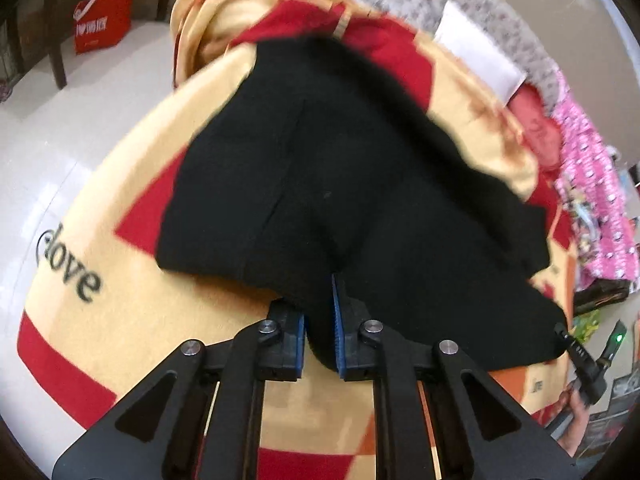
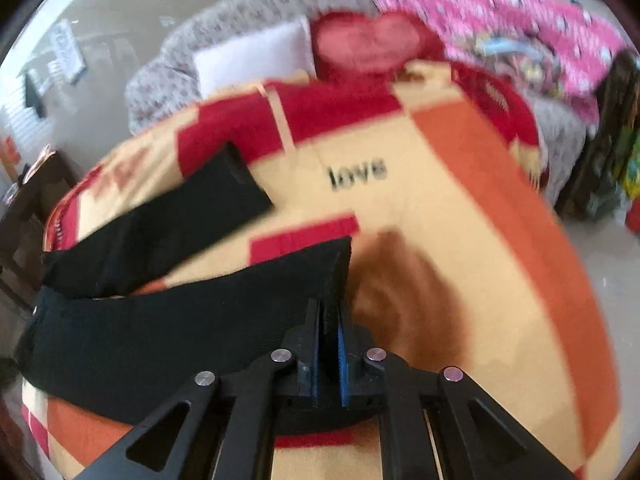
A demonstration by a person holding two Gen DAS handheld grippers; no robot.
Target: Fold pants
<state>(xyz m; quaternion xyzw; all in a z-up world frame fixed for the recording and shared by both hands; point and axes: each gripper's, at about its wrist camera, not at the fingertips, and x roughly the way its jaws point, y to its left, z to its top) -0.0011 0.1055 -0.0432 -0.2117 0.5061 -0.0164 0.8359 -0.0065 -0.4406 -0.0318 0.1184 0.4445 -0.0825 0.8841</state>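
Observation:
Black pants (image 1: 320,168) lie on a red, yellow and orange blanket (image 1: 120,312). My left gripper (image 1: 319,320) is shut on the near edge of the pants' wide part, cloth bunched between its blue pads. In the right wrist view my right gripper (image 2: 329,344) is shut on the end of one black pant leg (image 2: 192,320), which stretches away to the left. The other leg (image 2: 168,224) lies flat on the blanket (image 2: 440,208) further back. The right gripper also shows at the right edge of the left wrist view (image 1: 584,360).
The blanket covers a bed with a white pillow (image 2: 256,56), a red heart cushion (image 2: 368,44) and a pink printed cloth (image 2: 520,28) at its head. A red bag (image 1: 102,18) stands on the pale floor beside dark furniture legs.

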